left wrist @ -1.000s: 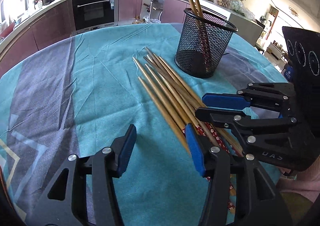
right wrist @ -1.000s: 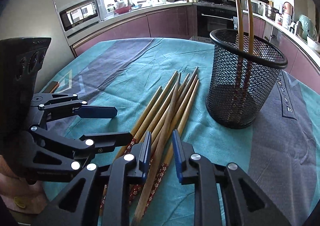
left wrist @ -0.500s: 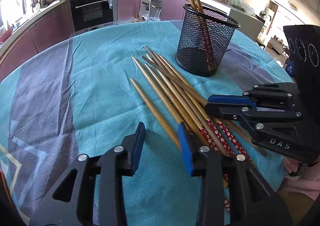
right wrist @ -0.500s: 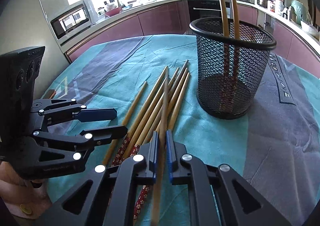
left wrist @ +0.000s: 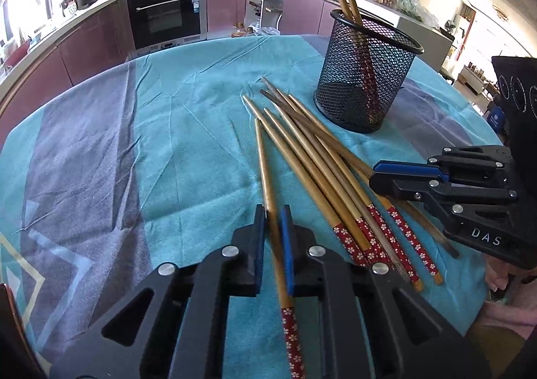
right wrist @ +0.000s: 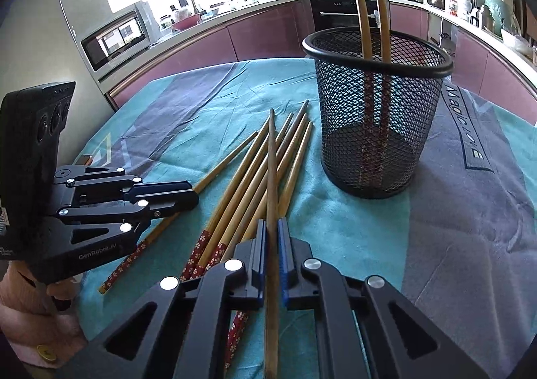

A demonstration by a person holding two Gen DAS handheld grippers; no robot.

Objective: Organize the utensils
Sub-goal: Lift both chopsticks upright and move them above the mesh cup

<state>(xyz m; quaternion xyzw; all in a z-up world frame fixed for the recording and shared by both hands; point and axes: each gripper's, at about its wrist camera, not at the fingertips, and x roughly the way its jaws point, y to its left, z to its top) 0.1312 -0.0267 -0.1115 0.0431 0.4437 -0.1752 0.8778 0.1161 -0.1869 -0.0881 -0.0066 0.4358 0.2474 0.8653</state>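
Clenched jaws on both sides: the left gripper pinches 1 bamboo chopstick with a red floral handle, the right gripper another bamboo chopstick. Both lie among the loose pile on the teal tablecloth. Next, I judge, comes lifting each into the black mesh cup, which already holds 2.

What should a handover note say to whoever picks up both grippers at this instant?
Left gripper: jaws shut on one chopstick, tip on the cloth.
Right gripper: jaws shut on a darker chopstick over the pile.
Mesh holder: upright on the teal tablecloth, two chopsticks standing inside.
Loose chopsticks: beside the holder.
Done: two stowed.
Left: drop both held sticks into the holder, then the rest.
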